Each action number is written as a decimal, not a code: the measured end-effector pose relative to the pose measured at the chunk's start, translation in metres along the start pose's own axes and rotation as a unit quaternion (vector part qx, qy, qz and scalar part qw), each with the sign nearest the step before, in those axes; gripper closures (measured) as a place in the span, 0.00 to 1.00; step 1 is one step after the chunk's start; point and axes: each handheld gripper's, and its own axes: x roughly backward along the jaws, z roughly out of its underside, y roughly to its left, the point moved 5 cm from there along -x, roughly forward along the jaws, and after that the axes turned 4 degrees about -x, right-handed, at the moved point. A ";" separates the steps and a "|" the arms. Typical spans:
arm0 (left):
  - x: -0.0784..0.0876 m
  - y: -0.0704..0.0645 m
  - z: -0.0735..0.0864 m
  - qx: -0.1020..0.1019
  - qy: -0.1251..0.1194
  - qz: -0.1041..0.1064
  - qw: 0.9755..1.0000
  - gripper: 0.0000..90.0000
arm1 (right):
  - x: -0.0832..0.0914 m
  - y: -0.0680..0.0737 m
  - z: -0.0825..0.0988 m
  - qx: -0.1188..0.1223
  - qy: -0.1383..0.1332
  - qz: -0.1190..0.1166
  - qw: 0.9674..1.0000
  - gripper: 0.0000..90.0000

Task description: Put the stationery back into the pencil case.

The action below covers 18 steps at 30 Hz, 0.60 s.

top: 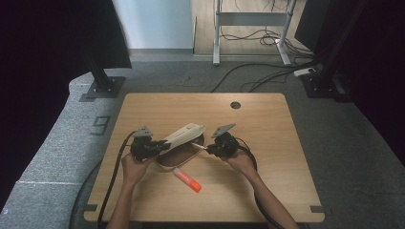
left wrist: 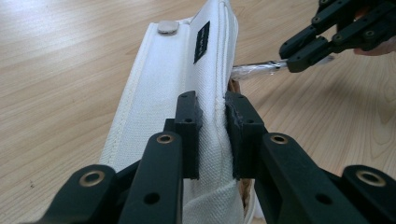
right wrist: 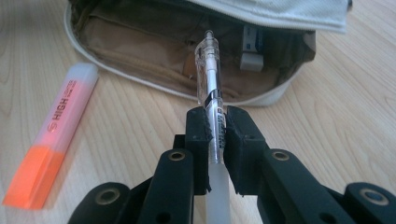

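A white fabric pencil case [top: 184,135] with a brown lining lies open mid-table. My left gripper [top: 160,146] is shut on the case's white lid flap [left wrist: 187,79] and holds it raised. My right gripper [top: 208,149] is shut on a clear mechanical pencil [right wrist: 212,93], whose tip points at the case's open mouth [right wrist: 154,42] from just outside the rim. In the left gripper view the pencil [left wrist: 257,69] and the right gripper [left wrist: 299,58] appear at the upper right. A white eraser [right wrist: 252,59] lies inside the case.
An orange highlighter [top: 187,180] lies on the wooden table [top: 267,181] just in front of the case; it shows in the right gripper view as the highlighter [right wrist: 53,135] on the left. A cable hole [top: 235,105] sits near the table's far edge.
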 end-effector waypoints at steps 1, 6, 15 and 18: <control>0.000 0.000 0.000 0.000 0.000 0.000 1.000 0.85 | -0.002 0.000 -0.001 0.002 0.001 0.000 1.000 0.87; 0.000 0.000 0.000 0.001 0.000 0.001 1.000 0.85 | -0.011 0.001 -0.009 0.008 0.006 0.003 1.000 0.87; 0.000 0.000 0.000 0.000 0.000 0.003 1.000 0.85 | -0.031 0.006 -0.022 0.018 0.011 0.000 1.000 0.87; 0.001 0.000 0.000 0.001 0.000 0.004 1.000 0.85 | -0.038 0.008 -0.025 0.022 0.013 0.001 1.000 0.87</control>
